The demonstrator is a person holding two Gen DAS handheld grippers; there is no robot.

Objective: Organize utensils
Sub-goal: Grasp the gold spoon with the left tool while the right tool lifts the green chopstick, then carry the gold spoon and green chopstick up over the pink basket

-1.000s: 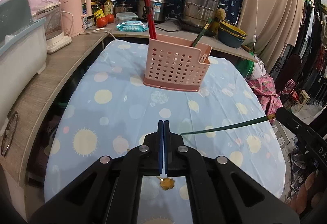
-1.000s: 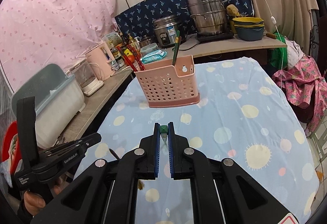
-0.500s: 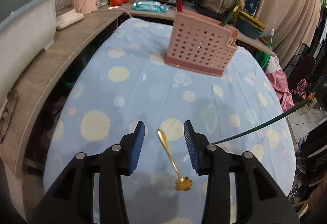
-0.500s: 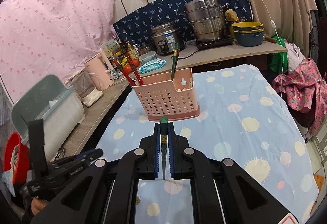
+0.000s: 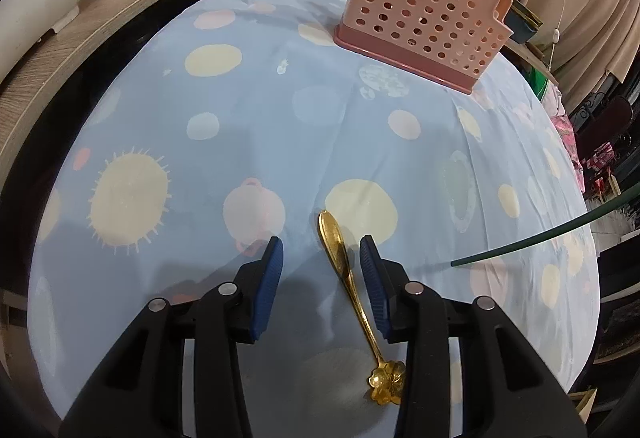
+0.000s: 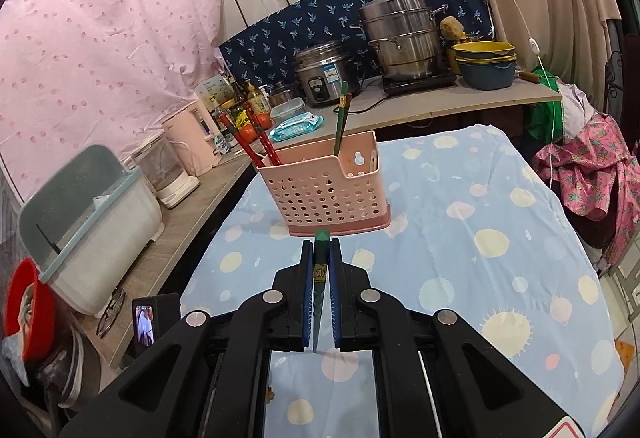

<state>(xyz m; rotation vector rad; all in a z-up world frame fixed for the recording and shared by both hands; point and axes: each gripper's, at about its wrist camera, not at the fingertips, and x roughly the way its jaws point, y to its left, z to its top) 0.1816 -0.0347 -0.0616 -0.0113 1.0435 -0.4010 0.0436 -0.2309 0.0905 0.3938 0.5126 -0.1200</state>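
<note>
On the blue-clothed bench [image 5: 280, 86], your left tongs [image 5: 320, 278] stand apart astride the gold spoon [image 5: 344, 266]; its handle points away toward the pink caddy [image 5: 424, 26], flower end nearest you. Next, lower and close.

At your right wrist, the right tongs [image 6: 318, 270] are clamped on a green chopstick [image 6: 320, 270], probably caddy-bound.

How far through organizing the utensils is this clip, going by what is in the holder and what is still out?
Done: two red chopsticks and one green chopstick stand in the pink utensil holder. In hand: the right claw is shut on another green chopstick. Left: the gold spoon lies on the tablecloth between the open left claw's pads, not gripped.
</note>
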